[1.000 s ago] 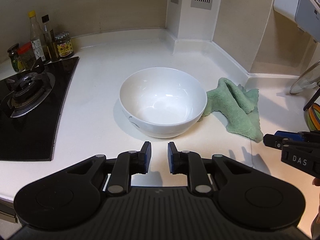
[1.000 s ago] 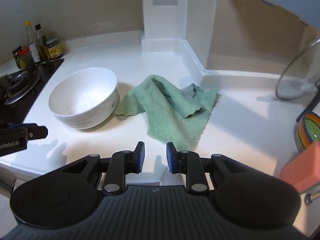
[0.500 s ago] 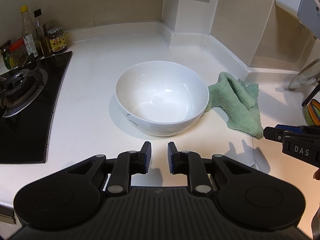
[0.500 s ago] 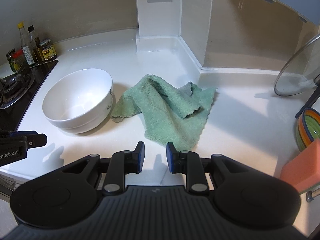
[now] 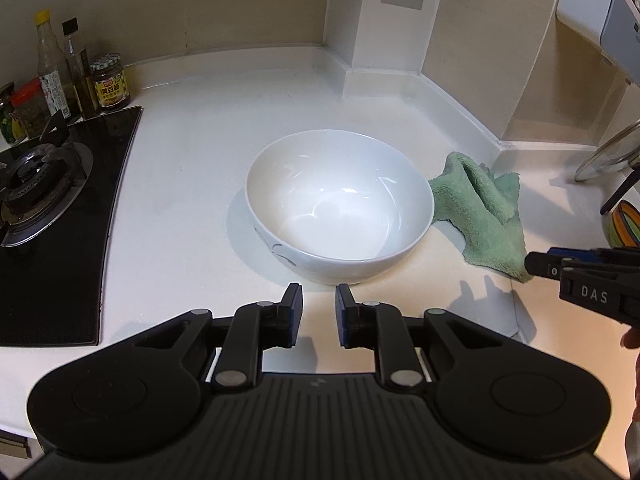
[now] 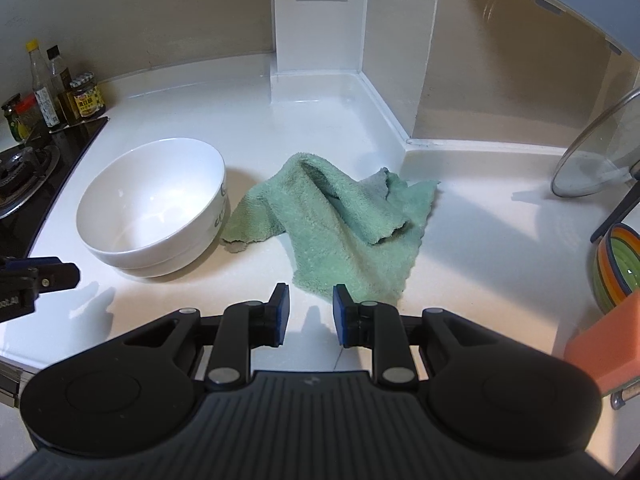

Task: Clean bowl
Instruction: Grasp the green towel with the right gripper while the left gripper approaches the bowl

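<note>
A white bowl [image 5: 340,204] [image 6: 154,204] stands upright and empty on the white counter. A crumpled green cloth [image 5: 480,208] [image 6: 344,224] lies against its right side. My left gripper [image 5: 318,308] hovers just short of the bowl's near rim, open, with nothing between its blue pads. In the right wrist view my right gripper [image 6: 307,308] hangs over the cloth's near edge, open and empty too. Each gripper's tip shows at the edge of the other's view, the right one [image 5: 560,268] beside the cloth and the left one [image 6: 40,276] in front of the bowl.
A black gas hob [image 5: 44,216] fills the left side, with sauce bottles and jars [image 5: 76,76] behind it. On the right stand a glass lid [image 6: 600,152], a striped colourful bowl [image 6: 616,268] and an orange sponge [image 6: 604,344]. A white pillar [image 6: 320,20] rises at the back.
My left gripper has crept forward, so the bowl sits a little larger and closer to its pads. The right gripper has barely moved. Bowl and cloth lie as before.
</note>
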A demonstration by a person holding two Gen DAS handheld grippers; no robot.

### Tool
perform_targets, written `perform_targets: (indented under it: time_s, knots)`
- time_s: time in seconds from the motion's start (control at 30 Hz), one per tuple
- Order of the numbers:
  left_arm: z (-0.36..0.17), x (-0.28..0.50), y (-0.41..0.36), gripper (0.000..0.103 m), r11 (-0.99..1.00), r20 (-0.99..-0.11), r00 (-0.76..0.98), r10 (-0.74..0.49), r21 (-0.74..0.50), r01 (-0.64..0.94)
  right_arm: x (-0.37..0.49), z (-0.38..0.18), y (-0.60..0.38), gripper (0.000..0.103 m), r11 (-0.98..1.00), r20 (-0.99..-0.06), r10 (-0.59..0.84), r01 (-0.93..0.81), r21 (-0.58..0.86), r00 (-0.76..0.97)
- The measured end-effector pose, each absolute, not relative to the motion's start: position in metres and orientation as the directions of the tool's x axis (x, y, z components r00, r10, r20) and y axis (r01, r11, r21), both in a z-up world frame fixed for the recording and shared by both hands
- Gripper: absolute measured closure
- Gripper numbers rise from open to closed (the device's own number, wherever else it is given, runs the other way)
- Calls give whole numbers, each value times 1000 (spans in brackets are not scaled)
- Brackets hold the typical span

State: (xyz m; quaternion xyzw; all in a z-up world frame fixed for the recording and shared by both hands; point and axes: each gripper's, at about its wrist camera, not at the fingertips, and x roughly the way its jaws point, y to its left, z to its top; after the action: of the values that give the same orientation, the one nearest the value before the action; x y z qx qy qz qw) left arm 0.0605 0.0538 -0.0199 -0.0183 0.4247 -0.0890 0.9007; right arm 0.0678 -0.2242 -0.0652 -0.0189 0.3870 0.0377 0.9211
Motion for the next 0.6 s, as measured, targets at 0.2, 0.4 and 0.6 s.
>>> perform_targets:
  time_s: [0.2, 0.4, 0.6]
  knots:
    - [-13, 64, 64, 82, 988, -756, 636, -153, -116, 100, 86, -68, -228, 83, 994, -707, 59, -103, -20, 705]
    - [-7, 78, 69, 82, 993, -761, 640, -103, -118, 19, 131, -80, -219, 83, 964, -739, 104, -251, -91, 666]
    - [-5, 86, 69, 82, 992, -766, 641, -43, -108, -63, 162, -99, -215, 83, 909, -770, 142, -390, -147, 622]
